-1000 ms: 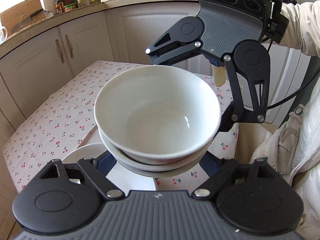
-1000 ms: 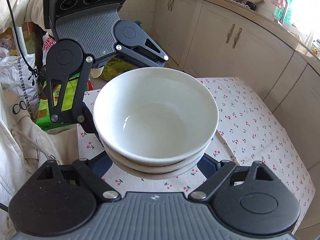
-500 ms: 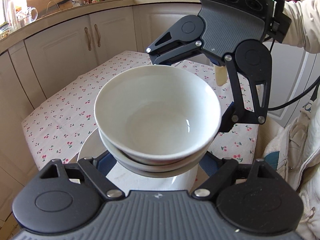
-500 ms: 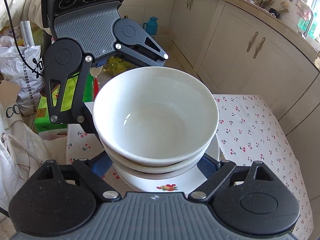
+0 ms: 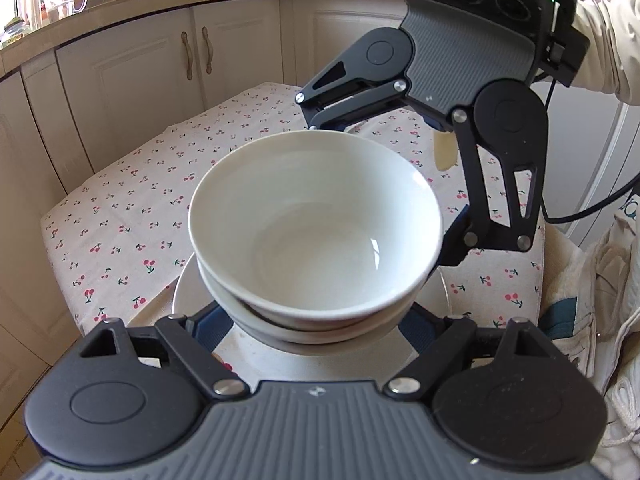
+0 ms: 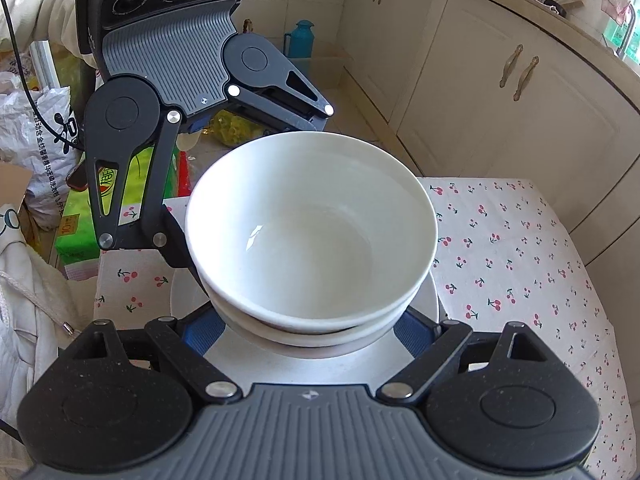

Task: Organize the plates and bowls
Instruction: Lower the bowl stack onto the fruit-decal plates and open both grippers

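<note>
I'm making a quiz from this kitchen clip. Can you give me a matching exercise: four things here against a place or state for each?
Things:
1. bowls
2. plate
3. jug
4. tablecloth

Places or states:
a. on the floor by the cabinets
b. cherry print
c. nested, between both grippers
d. flat on the table, under the bowls

Pairs: 1-c, 2-d, 3-a, 4-b

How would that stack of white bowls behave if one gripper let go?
The bowls look like glazed ceramic, so probably heavy, slick and breakable. Each gripper, left and right, holds only one side, so the stack would likely tip. The plate underneath might catch it.
</note>
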